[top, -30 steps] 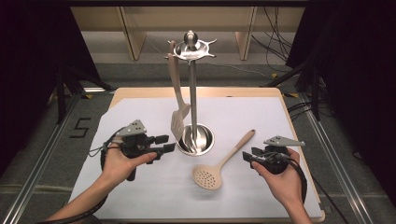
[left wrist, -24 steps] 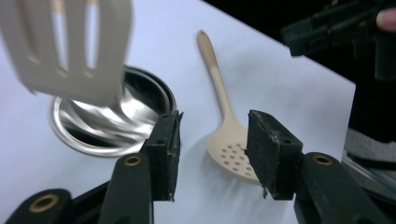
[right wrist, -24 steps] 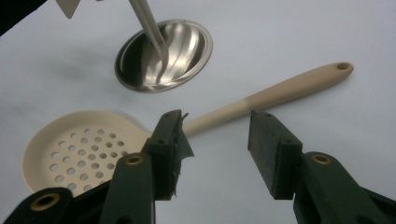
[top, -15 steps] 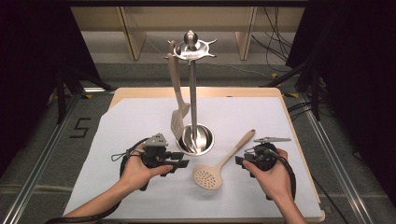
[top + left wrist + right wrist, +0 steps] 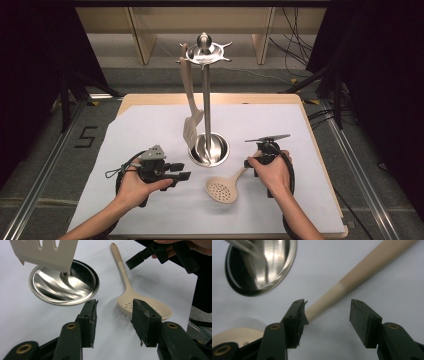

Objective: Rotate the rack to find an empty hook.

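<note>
The right gripper (image 5: 327,312), its jaws just widened and empty, is lining up on the handle of the spoon (image 5: 224,187) lying on the table (image 5: 320,210) by the rack (image 5: 206,100); the left gripper (image 5: 113,315) hangs released near the bowl, so next, probably, comes closing on the handle.

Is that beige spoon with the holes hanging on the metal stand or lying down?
Lying down: the beige slotted spoon rests flat on the white table cover, beside the steel stand's round base.

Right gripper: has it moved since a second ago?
Yes. The right gripper has shifted left toward the stand's base, and its open jaws, just widened, now straddle the spoon handle.
</note>
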A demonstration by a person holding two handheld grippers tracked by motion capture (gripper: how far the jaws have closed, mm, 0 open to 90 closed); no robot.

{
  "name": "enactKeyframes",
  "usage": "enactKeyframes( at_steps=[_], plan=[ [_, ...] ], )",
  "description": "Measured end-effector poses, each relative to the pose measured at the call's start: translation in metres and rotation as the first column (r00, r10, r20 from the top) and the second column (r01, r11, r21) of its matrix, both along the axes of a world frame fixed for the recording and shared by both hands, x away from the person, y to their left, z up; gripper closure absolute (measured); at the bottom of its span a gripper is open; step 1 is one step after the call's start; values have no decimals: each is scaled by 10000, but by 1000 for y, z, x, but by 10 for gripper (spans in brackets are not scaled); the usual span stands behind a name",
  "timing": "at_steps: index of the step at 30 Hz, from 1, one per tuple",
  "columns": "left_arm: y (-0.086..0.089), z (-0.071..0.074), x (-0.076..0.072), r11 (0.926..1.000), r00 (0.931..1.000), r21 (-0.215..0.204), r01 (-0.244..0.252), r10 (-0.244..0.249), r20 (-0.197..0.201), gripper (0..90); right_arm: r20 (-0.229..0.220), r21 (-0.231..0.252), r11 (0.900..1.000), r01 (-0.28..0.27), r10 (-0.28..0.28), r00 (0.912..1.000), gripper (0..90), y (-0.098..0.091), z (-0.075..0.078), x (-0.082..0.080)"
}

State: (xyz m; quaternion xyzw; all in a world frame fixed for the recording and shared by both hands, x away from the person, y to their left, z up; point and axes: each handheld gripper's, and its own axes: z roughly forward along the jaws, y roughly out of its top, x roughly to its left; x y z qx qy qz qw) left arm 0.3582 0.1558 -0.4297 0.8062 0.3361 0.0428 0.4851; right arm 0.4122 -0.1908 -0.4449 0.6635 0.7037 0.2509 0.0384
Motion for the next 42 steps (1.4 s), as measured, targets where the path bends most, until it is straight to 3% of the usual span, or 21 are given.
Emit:
enactKeyframes(
  at_steps=[7, 8, 9, 10, 11, 15, 16, 17, 21, 22, 23, 24, 25, 26, 28, 29, 30, 32, 36, 37, 42],
  plan=[
    [-2, 1, 1, 9999, 9998, 78, -107, 106, 163, 478, -714, -99, 9985, 540, -546, 9960, 455, 1, -5, 11],
    [-2, 1, 1, 9999, 9998, 92, -125, 123, 177, 474, -723, -9, 9973, 728, -727, 9947, 451, 2, -6, 14],
    [-2, 1, 1, 9999, 9997, 77, -121, 120, 190, 470, -1098, 258, 9913, 1294, -1258, 9860, 446, 8, -6, 14],
    [-2, 0, 1, 9999, 9998, 75, -107, 105, 188, 467, -1022, -73, 9973, 725, -729, 9921, 430, 4, -8, 16],
    [-2, 0, 1, 9999, 9998, 73, -88, 87, 169, 465, -1123, -1, 9980, 637, -633, 9917, 426, 3, -9, 18],
    [-1, -2, 2, 9999, 9997, 23, -139, 138, 216, 458, -1390, 51, 9954, 952, -935, 9859, 421, 9, -10, 23],
    [-1, -2, 3, 9999, 9997, 26, -126, 125, 220, 457, -1822, -167, 9946, 1026, -1039, 9777, 412, 12, -10, 23],
    [-1, -2, 2, 9999, 9996, 27, -134, 133, 229, 456, -1581, -333, 9987, 393, -440, 9864, 411, 8, -11, 24],
    [0, -1, 3, 9999, 9998, 59, -82, 80, 203, 455, -1942, -525, 9977, 424, -518, 9796, 412, 14, -9, 30],
    [0, -1, 3, 10000, 9998, 54, -77, 76, 201, 455, -2625, -418, 9952, 880, -960, 9601, 420, 19, -6, 32],
    [0, -2, 3, 10000, 9998, 34, -77, 76, 180, 455, -2413, -712, 9929, 951, -1097, 9642, 442, 21, -7, 32],
    [0, -2, 2, 10000, 9998, 33, -82, 82, 175, 455, -2195, -887, 9953, 381, -569, 9740, 457, 18, -9, 34],
    [0, -1, 2, 10000, 9999, 77, -42, 41, 146, 455, -2734, -856, 9942, 655, -866, 9580, 466, 22, -6, 34],
    [1, -1, 2, 9999, 9999, 112, -18, 17, 114, 455, -2110, -1267, 9916, -250, -23, 9775, 490, 17, -9, 36],
    [1, -2, 2, 9999, 9999, 116, -35, 34, 100, 455, -2354, -1123, 9932, 308, -567, 9702, 505, 21, -7, 36],
    [1, -2, 2, 9999, 9998, 96, -112, 110, 153, 455, -2738, -1037, 9928, 605, -870, 9578, 509, 23, -5, 36],
    [1, -2, 2, 9998, 9998, 199, -74, 70, 178, 455, -2729, -1040, 9927, 614, -879, 9580, 513, 23, -5, 36],
    [1, -3, 2, 9998, 9997, 131, -161, 159, 169, 456, -2365, -1192, 9922, 364, -639, 9695, 524, 20, -7, 37],
    [2, -2, 2, 9997, 9999, 234, -102, 98, 133, 457, -2826, -1169, 9929, 200, -525, 9578, 557, 17, -5, 37],
    [1, -3, 2, 9999, 9999, 90, -75, 74, 128, 457, -2736, -1281, 9917, 55, -407, 9610, 568, 15, -5, 37],
    [0, -4, 2, 9999, 9999, 163, -32, 30, 125, 459, -3125, -1340, 9906, -258, -175, 9498, 655, 7, -2, 32]
  ],
)
